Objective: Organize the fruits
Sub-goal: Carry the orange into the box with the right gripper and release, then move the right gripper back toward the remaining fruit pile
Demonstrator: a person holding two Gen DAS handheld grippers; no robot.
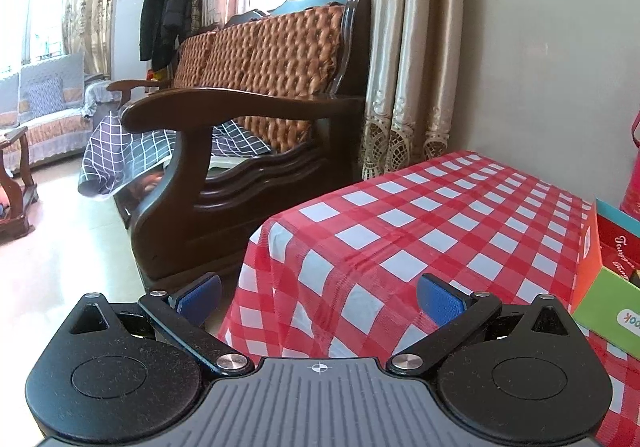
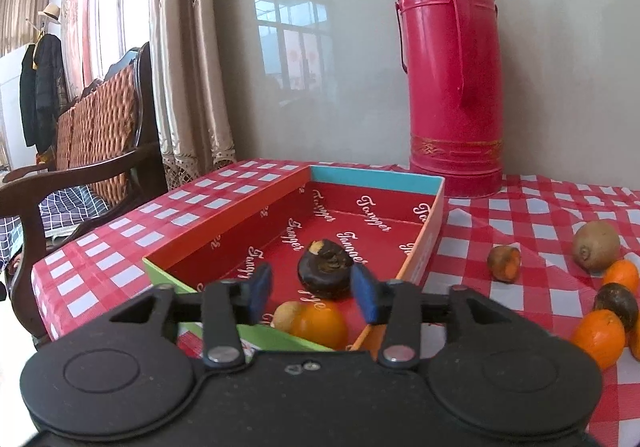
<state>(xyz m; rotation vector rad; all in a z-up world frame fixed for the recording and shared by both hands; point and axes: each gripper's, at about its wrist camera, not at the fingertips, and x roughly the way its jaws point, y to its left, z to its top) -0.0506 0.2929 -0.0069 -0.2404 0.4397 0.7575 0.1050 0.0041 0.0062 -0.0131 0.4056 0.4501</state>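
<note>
An open cardboard box (image 2: 376,179) with a red printed lining lies on the checked tablecloth (image 2: 520,215). A dark round fruit (image 2: 326,263) rests on the box floor. An orange (image 2: 320,323) and a pale fruit (image 2: 286,315) sit at the near end. My right gripper (image 2: 312,289) hovers over the near end, open, the dark fruit just beyond its blue pads and untouched. On the cloth to the right lie a kiwi (image 2: 596,245), a small brownish-orange fruit (image 2: 505,262), two oranges (image 2: 600,337) and another dark fruit (image 2: 618,305). My left gripper (image 1: 320,299) is open and empty over the table's left corner.
A tall red thermos (image 2: 452,79) stands against the wall behind the box. A dark wooden armchair (image 1: 240,127) with a woven cushion stands close to the table's left edge. In the left wrist view the box (image 1: 612,247) shows at the right edge. Curtains hang behind.
</note>
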